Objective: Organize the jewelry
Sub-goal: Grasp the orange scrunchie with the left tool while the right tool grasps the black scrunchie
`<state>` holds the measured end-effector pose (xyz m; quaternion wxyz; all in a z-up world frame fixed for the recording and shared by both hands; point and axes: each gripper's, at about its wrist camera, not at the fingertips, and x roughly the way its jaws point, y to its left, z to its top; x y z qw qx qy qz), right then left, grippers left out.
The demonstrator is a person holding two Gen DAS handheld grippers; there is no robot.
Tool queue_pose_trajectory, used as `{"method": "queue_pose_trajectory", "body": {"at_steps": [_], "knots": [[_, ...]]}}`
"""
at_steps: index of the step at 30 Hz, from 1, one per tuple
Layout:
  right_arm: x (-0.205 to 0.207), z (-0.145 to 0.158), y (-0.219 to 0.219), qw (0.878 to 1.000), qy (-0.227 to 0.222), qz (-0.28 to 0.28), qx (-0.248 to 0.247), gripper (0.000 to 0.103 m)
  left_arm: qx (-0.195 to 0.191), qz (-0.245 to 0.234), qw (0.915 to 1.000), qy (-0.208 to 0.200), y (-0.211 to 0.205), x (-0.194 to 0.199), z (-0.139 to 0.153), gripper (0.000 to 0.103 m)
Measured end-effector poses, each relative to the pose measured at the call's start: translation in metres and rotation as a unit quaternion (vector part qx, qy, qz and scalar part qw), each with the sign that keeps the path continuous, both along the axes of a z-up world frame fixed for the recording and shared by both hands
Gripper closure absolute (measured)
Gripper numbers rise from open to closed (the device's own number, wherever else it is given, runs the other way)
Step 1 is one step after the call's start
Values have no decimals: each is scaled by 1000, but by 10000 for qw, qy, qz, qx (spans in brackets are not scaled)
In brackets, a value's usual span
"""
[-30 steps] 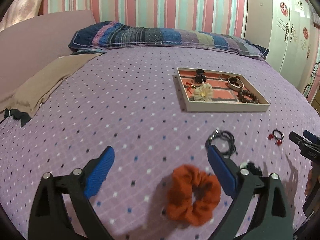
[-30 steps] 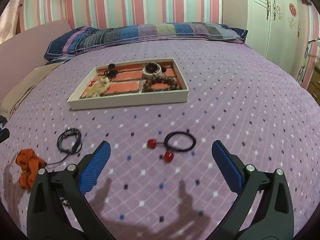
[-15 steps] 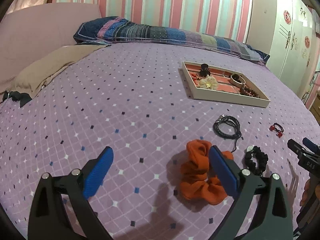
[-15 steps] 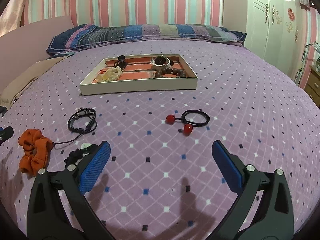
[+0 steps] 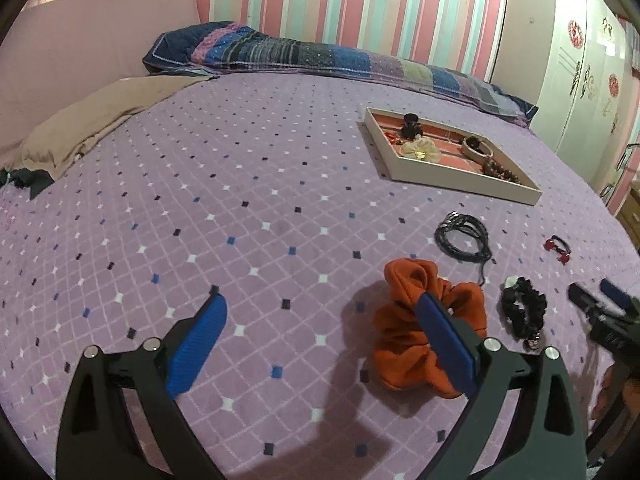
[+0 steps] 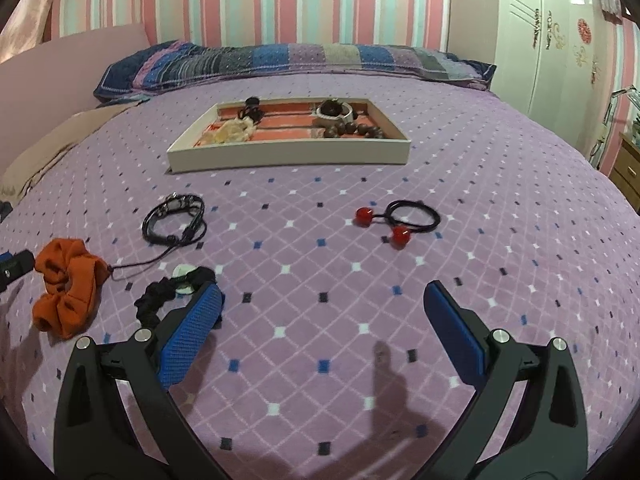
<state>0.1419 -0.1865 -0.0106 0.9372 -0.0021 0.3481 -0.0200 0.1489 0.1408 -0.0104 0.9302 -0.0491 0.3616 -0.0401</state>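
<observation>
Nearest in the left wrist view, the left gripper (image 5: 320, 332) hangs low over the purple bedspread (image 5: 240, 184) with its blue-padded fingers spread wide and nothing between them; its right finger (image 5: 444, 344) overlaps the orange scrunchie (image 5: 404, 344) in the picture, though whether it touches the fabric I cannot tell. The right gripper (image 6: 324, 328) is likewise spread wide and empty, its left finger (image 6: 192, 332) lying in front of the black scrunchie (image 6: 160, 300), which sits just right of the orange one and carries a small pale disc — possibly a charm or button, too small to make out. A little farther out lies the black corded bracelet (image 6: 174, 220), coiled in several loops with a thin tail running back toward the orange scrunchie. To the right of it, well apart, rests the black hair tie with two red beads (image 6: 396, 220), the beads on its near left side. Farther still, past a bare strip of bedspread, stands the cream-walled jewelry tray (image 6: 288, 152) with an orange-pink lining split into compartments; it holds a pale fabric flower (image 6: 230, 133) at the near left, a black clip (image 6: 250, 108) behind that, a white bangle (image 6: 336, 112) at the far right and a brown bead bracelet (image 6: 352, 130) in front of the bangle. At the far end of the bed — against the striped wall (image 6: 280, 0) — lies a patchwork pillow (image 6: 280, 60).
</observation>
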Motion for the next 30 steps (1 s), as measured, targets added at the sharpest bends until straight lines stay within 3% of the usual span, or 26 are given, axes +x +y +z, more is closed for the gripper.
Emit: {"method": "queue_pose_trajectory", "body": {"at_steps": [9,18,22,24,30], "knots": [[6,-7,19,9998,76,188,73,4,-125,-148,9998,-82,-7,-1,2,9],[14,-23,36,9992,255,307,-54,4,301,-298,9988,242,-23,18,-22,9],[18,-28,42,9986,358,340,-163,8,300,-400,9979,400,-25,27,-32,10],[19,-31,43,9982,411,413,-137,20,274,-466,9975,449,-26,29,-35,17],[21,-32,46,9967,460,666,86,51,247,-766,9961,372,-36,26,-35,56]]}}
